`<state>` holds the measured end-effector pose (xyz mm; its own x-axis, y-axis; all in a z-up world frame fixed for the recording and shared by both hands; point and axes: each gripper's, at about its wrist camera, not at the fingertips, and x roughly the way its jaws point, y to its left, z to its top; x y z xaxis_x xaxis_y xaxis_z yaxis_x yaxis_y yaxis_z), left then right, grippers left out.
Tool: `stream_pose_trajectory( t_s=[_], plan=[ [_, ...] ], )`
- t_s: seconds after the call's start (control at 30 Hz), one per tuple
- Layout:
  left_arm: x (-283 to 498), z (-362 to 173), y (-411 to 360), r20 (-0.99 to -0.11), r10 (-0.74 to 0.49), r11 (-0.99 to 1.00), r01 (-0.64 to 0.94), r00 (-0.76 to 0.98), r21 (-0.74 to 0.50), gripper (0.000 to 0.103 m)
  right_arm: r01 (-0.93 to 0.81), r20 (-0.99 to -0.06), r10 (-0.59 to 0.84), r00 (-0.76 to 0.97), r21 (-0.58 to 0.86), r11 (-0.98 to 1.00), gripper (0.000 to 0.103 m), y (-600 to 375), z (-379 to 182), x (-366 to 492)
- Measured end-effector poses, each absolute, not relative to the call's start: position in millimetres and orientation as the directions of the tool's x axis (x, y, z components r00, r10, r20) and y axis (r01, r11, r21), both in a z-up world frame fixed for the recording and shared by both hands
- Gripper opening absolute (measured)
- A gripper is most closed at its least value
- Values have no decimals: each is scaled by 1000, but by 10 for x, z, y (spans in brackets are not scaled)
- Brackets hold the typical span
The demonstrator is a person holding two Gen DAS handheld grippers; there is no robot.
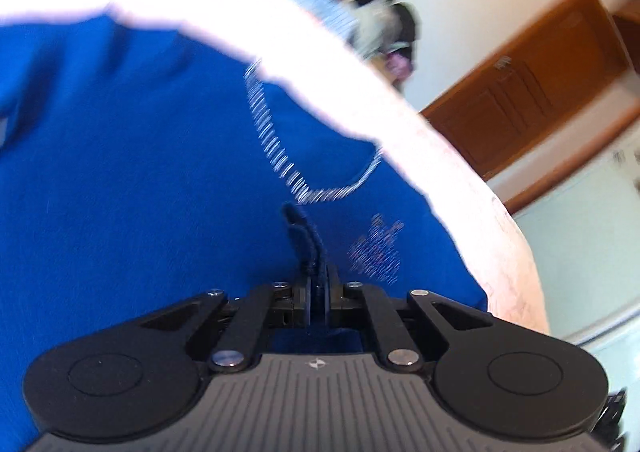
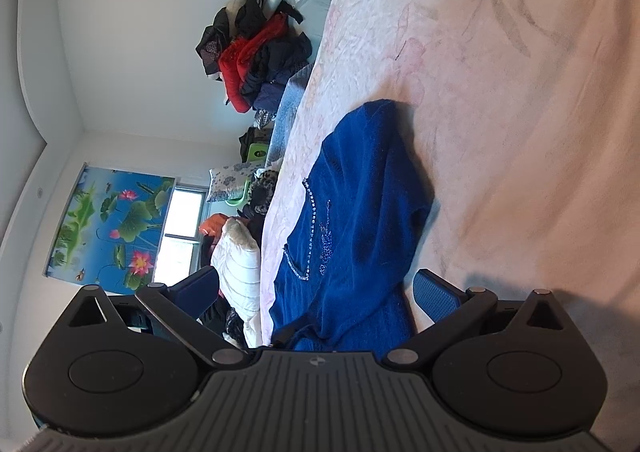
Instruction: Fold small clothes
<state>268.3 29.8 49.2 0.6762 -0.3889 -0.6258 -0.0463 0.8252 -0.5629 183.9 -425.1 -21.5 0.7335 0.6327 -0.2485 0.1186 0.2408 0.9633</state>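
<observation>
A blue knit sweater [image 1: 120, 171] with a sparkly neckline trim [image 1: 276, 155] fills the left wrist view, blurred. My left gripper [image 1: 317, 288] is shut on a pinched fold of its blue fabric, which sticks up between the pads. In the right wrist view, which is rolled on its side, the same sweater [image 2: 360, 191] lies crumpled on a pale pink floral bedsheet [image 2: 500, 91]. My right gripper [image 2: 316, 294] stands open, its blue-padded fingers [image 2: 434, 292] wide apart on either side of the sweater's near end, gripping nothing.
A heap of dark and red clothes [image 2: 256, 59] lies at the bed's far edge, with a white quilted jacket [image 2: 238, 264] further along. A lotus picture [image 2: 108, 228] hangs by a window. A brown wooden door [image 1: 532, 83] stands beyond the bedsheet [image 1: 460, 171].
</observation>
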Motion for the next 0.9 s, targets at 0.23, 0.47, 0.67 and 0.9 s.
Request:
stream_pose_trajectory(
  t_s=[0.23,0.47,0.67,0.9],
  plan=[
    [2614,1275,828,-452,-320,802,-15,833,-597,6,117,-247,632,734,964,241,102,-4264,-223,1843],
    [2528,540,1555,-645,-168,742,-336,745,-581,6,132,-279,644,712,954,268,102,-4220,-253,2081],
    [2430,467,1582,-646,-161,727,-353,746,-589,6,65,-327,663,674,919,388,102,-3997,19,2576],
    [2633,544,1625,-653,-170,754,-329,738,-568,6,80,-576,588,568,749,657,74,-3565,18,3278]
  ],
)
